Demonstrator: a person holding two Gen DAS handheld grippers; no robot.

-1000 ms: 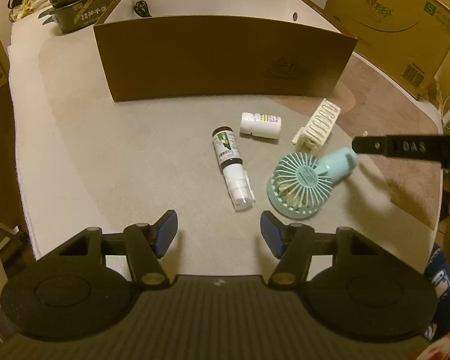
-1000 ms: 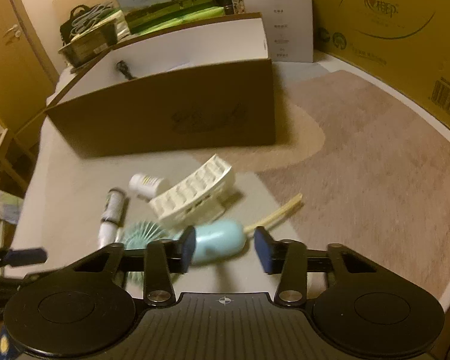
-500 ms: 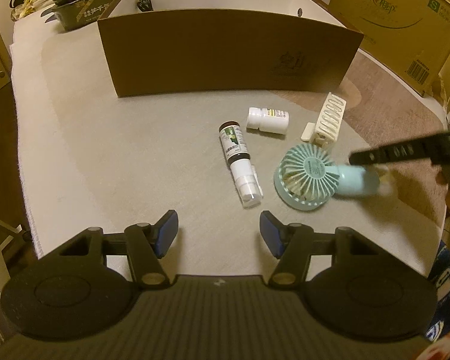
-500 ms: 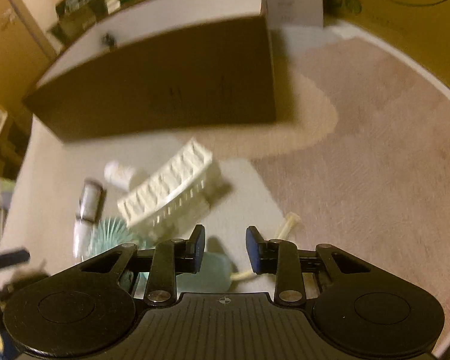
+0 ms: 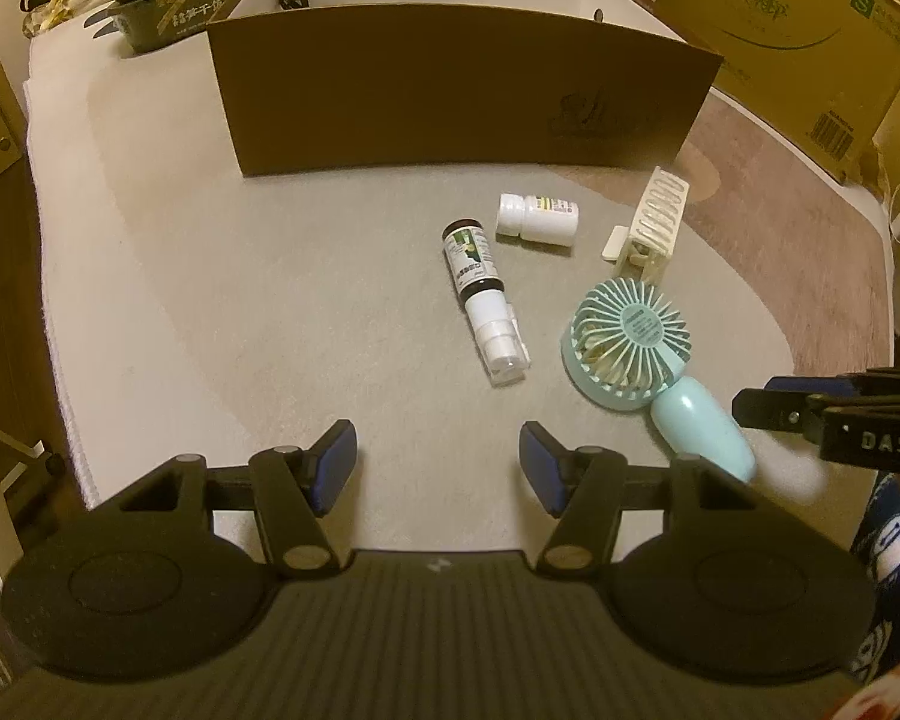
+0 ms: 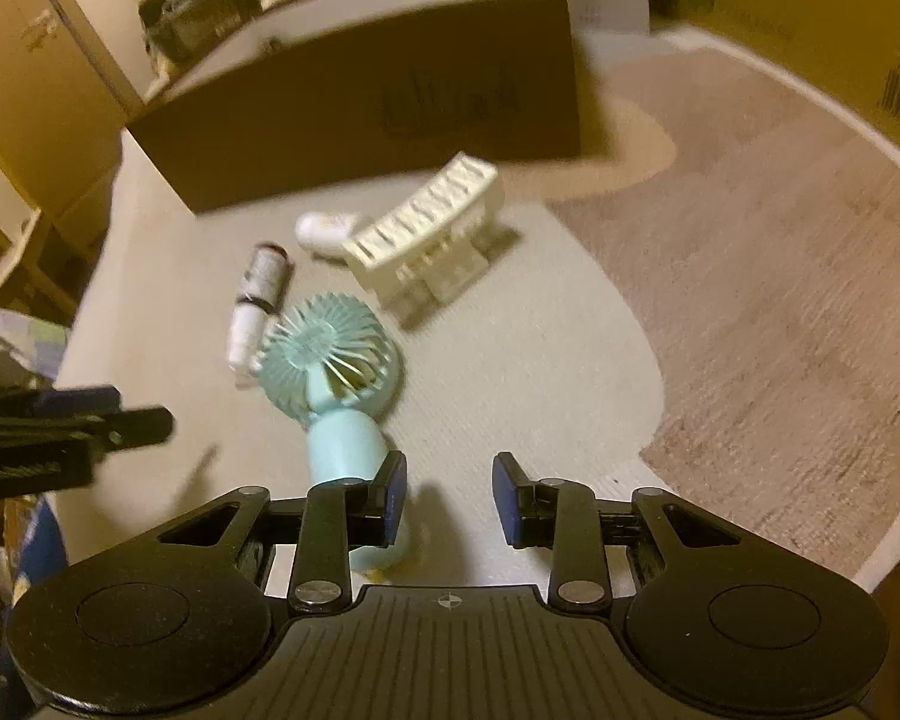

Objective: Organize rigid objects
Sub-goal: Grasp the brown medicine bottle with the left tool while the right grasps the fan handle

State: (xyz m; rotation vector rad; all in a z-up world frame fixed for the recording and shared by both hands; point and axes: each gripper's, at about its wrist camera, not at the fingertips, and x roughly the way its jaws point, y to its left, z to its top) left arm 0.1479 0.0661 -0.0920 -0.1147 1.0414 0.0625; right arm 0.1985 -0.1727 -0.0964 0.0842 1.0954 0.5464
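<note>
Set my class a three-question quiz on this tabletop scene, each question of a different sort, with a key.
1. Fill in: the handheld fan is ____ in colour.
2. True or false: the white pill bottle stands upright on the mat.
3. What is between the fingers of the left gripper? A) nothing B) the fan C) the pill bottle

Key: 1. mint green. 2. False, it lies on its side. 3. A.

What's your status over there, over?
Left fingers open, empty. Right fingers opening, nothing between them; fan handle just outside them. Fan lies loose on table. Rack, white bottle, spray bottle lie between fan and box.
</note>
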